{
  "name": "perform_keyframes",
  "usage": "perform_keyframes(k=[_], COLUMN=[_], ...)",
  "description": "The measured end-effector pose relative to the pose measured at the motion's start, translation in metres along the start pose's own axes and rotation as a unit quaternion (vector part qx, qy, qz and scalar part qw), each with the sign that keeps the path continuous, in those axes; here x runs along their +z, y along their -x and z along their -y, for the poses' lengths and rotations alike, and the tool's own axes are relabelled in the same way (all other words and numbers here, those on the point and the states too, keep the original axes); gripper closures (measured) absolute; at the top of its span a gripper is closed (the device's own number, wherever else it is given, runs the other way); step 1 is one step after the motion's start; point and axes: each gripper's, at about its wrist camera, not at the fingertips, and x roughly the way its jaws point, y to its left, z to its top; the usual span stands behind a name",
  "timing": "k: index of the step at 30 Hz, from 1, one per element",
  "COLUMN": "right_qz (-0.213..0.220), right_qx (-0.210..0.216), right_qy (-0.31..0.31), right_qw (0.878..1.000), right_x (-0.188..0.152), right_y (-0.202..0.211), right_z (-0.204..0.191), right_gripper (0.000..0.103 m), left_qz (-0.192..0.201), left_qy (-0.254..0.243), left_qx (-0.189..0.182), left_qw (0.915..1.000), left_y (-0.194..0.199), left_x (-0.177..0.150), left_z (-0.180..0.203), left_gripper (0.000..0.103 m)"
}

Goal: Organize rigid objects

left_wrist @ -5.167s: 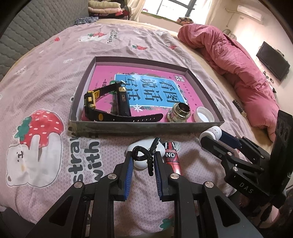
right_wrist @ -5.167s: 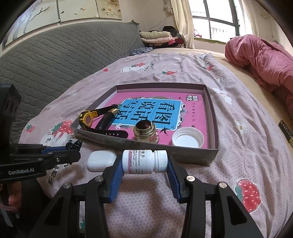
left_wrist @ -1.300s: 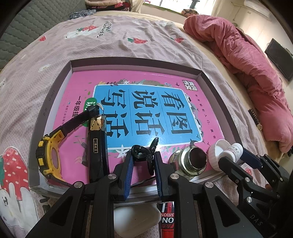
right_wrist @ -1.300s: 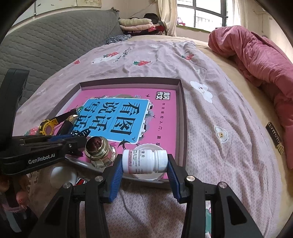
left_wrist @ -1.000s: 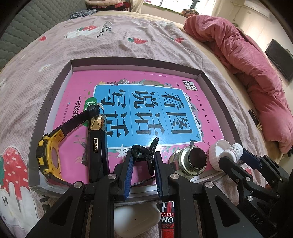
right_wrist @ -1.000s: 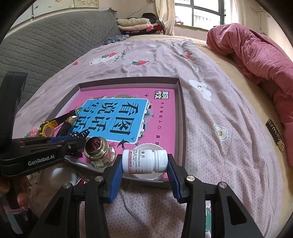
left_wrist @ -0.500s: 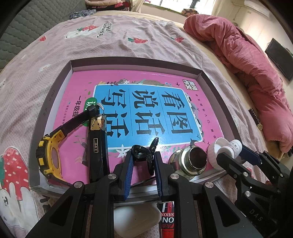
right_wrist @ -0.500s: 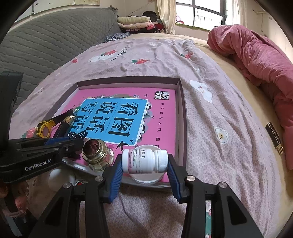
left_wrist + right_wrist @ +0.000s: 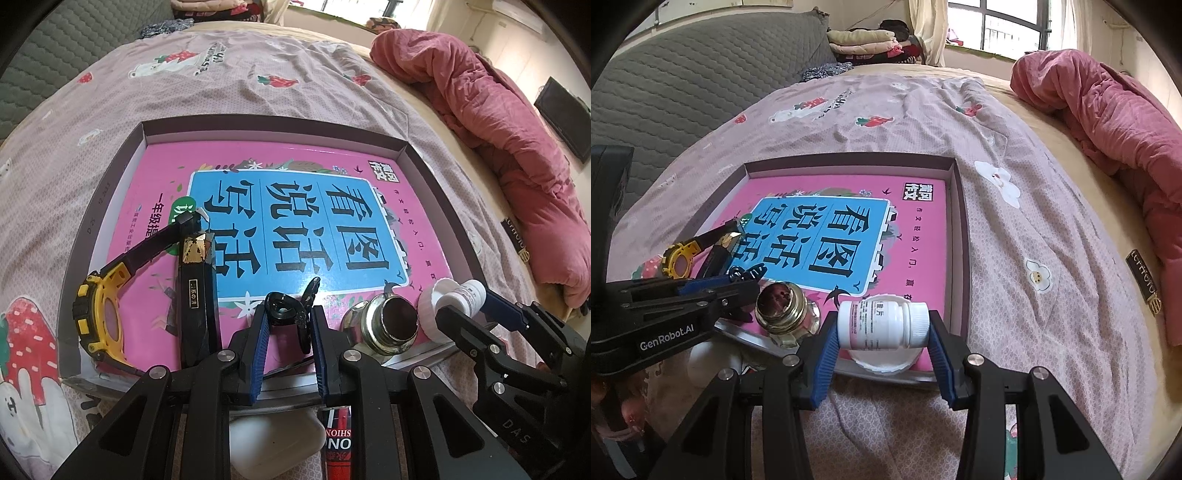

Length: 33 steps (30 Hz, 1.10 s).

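Bed (image 9: 1015,229) carries shallow tray (image 9: 417,162) with pink book (image 9: 295,206) inside. Right tool (image 9: 882,332) clamped on white pill bottle (image 9: 879,325), sideways over tray's near right corner. Left tool (image 9: 287,325) pinched on black clip (image 9: 286,308) above tray's near edge.

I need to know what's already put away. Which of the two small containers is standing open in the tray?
The glass jar: upright in the tray, mouth uncovered. The white pill bottle is capped, sideways in the right gripper.
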Motion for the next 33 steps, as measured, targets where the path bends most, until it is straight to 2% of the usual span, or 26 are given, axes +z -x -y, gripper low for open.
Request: perform_keyframes(k=[13, 19, 33], right_qz=[0.008, 0.012, 0.040], right_qx=[0.017, 0.011, 0.009], right_qy=[-0.018, -0.014, -0.022], right_qw=[1.000, 1.000, 0.999], right_x=[-0.003, -0.004, -0.012], right_y=[0.004, 0.006, 0.025], right_z=[0.004, 0.004, 0.006], right_gripper=[0.057, 0.052, 0.051], left_qz=[-0.001, -0.001, -0.006], left_qy=[0.004, 0.005, 0.010], left_qx=[-0.002, -0.003, -0.006], left_qw=[1.0000, 1.0000, 0.9999], left_y=[0.001, 0.002, 0.005], left_x=[-0.002, -0.002, -0.004], left_z=[-0.001, -0.002, -0.004], left_gripper=[0.081, 0.081, 0.081])
